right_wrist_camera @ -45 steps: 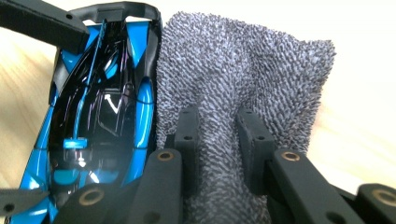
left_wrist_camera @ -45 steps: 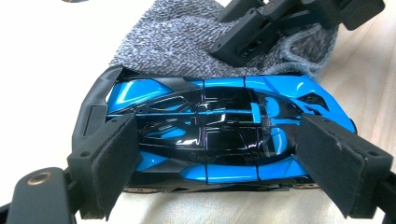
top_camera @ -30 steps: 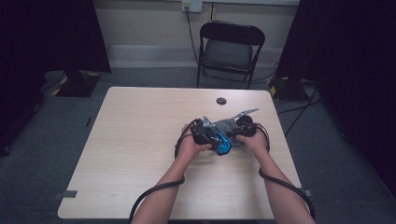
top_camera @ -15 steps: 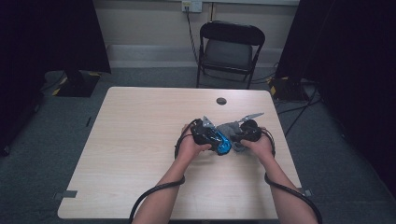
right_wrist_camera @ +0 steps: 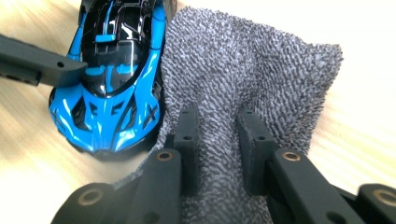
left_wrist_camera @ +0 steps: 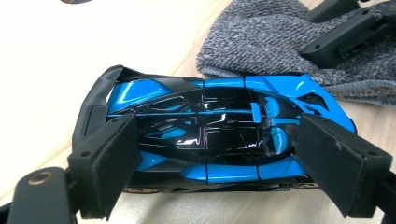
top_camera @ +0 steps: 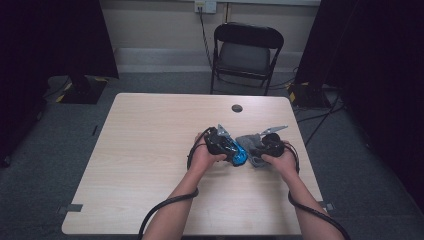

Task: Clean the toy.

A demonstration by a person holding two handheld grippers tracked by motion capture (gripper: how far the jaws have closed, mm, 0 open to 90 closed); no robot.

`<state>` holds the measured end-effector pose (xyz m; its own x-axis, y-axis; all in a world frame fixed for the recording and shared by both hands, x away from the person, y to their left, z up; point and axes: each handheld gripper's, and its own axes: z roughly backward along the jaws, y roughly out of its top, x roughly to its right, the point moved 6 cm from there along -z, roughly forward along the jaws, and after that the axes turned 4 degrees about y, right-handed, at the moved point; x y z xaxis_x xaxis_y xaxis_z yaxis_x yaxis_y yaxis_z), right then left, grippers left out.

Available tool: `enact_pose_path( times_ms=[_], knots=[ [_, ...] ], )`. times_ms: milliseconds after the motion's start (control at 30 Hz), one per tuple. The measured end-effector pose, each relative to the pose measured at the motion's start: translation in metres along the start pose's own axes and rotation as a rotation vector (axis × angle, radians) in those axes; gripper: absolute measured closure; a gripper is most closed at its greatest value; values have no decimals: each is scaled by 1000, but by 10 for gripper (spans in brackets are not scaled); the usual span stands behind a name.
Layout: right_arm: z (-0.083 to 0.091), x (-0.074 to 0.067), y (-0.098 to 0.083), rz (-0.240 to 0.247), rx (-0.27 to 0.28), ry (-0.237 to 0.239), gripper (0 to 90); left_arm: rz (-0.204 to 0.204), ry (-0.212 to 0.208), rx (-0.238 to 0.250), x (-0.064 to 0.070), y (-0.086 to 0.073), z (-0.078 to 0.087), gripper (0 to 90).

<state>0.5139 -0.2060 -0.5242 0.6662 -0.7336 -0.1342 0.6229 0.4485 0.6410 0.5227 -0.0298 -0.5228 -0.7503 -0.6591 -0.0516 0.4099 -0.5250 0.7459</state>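
The left claw grips a blue and black toy car end to end, one pad on its tail and the other on its nose; the car sits on its wheels on the tabletop, roof up; in the high view the left claw and the car lie right of the tabletop's centre, with the person's left hand behind them.

The right claw is pinched narrow on a fold of grey cloth, the knit bunched between its pads; the cloth spreads out ahead of the jaws over the wood and its edge touches the car's flank; one jaw of the left claw crosses in from the left and rests on the car's nose; in the high view the cloth lies between the two claws, just beside the car, and the right claw comes in from the right hand.

Farther off on the tabletop, well apart from the hands, sits a small dark disc; beyond the far edge stands a black folding chair.
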Motion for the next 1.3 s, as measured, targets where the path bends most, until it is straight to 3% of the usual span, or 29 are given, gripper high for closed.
enact_pose_path(
  times_ms=[767, 967, 1300],
  knots=[
    [18, -5, -20, -24, 0, 16, 733, -3, -1, -10, 0, 1, 0, 138],
    [24, -3, -26, -57, -4, 36, 736, -3, -2, -10, 0, 1, 0, 138],
    [34, 7, -15, -93, 50, 3, 738, -2, -2, -4, 0, 0, 0, 138]
  ],
)
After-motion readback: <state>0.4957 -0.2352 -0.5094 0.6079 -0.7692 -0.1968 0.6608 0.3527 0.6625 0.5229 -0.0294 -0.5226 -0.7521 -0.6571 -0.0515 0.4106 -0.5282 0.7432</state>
